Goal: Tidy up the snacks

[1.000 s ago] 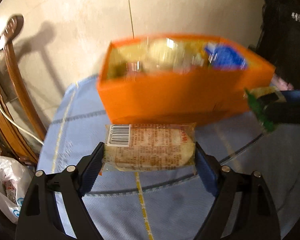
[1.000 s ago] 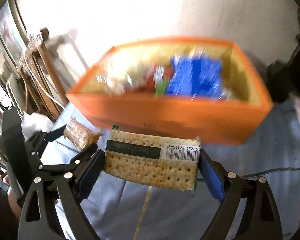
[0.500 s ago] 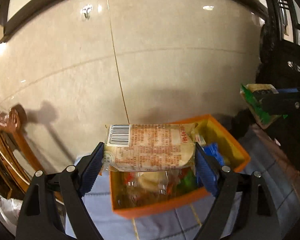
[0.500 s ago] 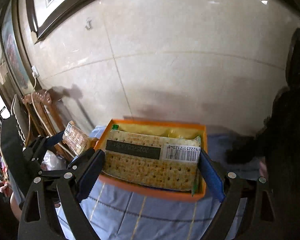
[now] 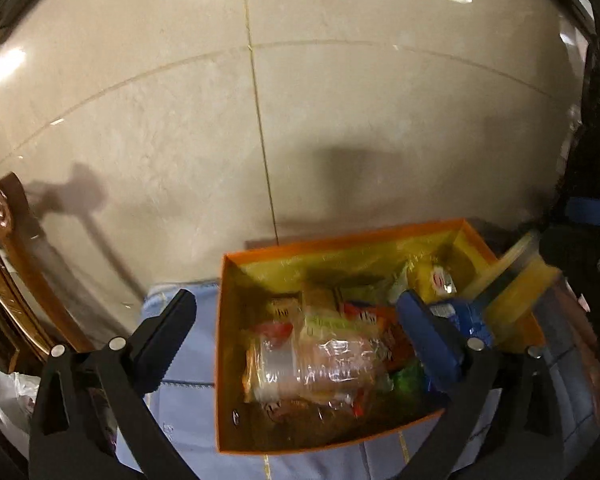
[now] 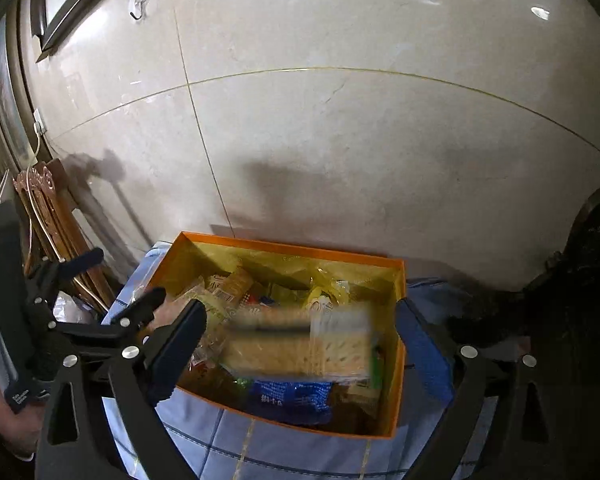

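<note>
Found the left gripper [image 5: 296,300] nearest in its own view, fingers spread wide and opening, nothing between them. Saw beneath them a clear-wrapped snack packet [image 5: 312,364] lying on top of the other snacks in the orange box [image 5: 340,240]. Could make out a red oval logo on a yellow wrapper [image 5: 440,280] further in, but could not read its lettering.

Found the right gripper [image 6: 300,310] with fingers just as wide. Saw a cracker packet [image 6: 300,344] between them over the box, motion-blurred, with a gap to the pad on either side. Could not read its dark label strip or pale patch. Noted white characters on a blue packet [image 6: 290,398] at the box's near wall, too small to read.

Saw the box standing on a blue checked cloth over the bench [image 5: 188,412], close to a cream tiled wall [image 5: 340,100].

Caught only in the right wrist view: a wall hook [image 6: 138,6], a picture frame [image 6: 60,0] and a cable over the carved wooden chair [image 6: 56,216]. Caught only in the left: a white plastic bag [image 5: 4,392].
</note>
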Tool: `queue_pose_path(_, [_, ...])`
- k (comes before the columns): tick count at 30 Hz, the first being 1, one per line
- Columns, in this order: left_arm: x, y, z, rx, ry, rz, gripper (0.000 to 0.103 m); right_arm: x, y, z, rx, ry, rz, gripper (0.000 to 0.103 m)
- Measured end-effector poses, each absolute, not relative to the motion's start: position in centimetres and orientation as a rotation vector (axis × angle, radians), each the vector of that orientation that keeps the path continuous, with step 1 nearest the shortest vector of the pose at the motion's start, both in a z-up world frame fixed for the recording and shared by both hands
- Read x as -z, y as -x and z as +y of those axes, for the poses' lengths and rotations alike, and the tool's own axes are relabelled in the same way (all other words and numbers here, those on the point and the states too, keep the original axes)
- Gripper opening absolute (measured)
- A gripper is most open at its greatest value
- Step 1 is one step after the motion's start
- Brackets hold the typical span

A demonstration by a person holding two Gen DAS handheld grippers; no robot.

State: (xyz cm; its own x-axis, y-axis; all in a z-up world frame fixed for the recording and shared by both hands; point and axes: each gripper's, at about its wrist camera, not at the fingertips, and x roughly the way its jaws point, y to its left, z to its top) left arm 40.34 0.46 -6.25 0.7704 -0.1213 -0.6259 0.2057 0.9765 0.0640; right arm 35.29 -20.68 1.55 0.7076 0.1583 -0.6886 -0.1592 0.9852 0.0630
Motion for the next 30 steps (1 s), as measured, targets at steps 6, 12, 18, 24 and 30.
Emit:
queue_pose_path(6, [6.3, -38.0, 0.8, 0.207, -0.102, 0.713, 0.099, -1.9, -32.7, -21.7, -0.168, -0.071, 0.748, 0.096])
queue_pose_path(12, [5.2, -32.4, 0.4, 0.215, -0.080, 0.693, 0.099, -2.0, -27.3, -21.5, -0.195, -0.117, 0.733, 0.099])
queue_pose_path(18, [5.1, -27.2, 0.8, 0.105, -0.110, 0.728, 0.099, -0.1, -20.4, -20.5, -0.237, -0.111, 0.753, 0.099])
queue_pose_path(24, [5.8, -23.8, 0.8, 0.075, -0.145, 0.765, 0.099, 2.0, -15.6, -19.7, -0.252, -0.093, 0.797, 0.099])
queue_pose_path(30, [5.6, -21.1, 0.5, 0.126, -0.107, 0.781, 0.099, 0.2, -12.5, -18.8, -0.251, -0.046, 0.738, 0.099])
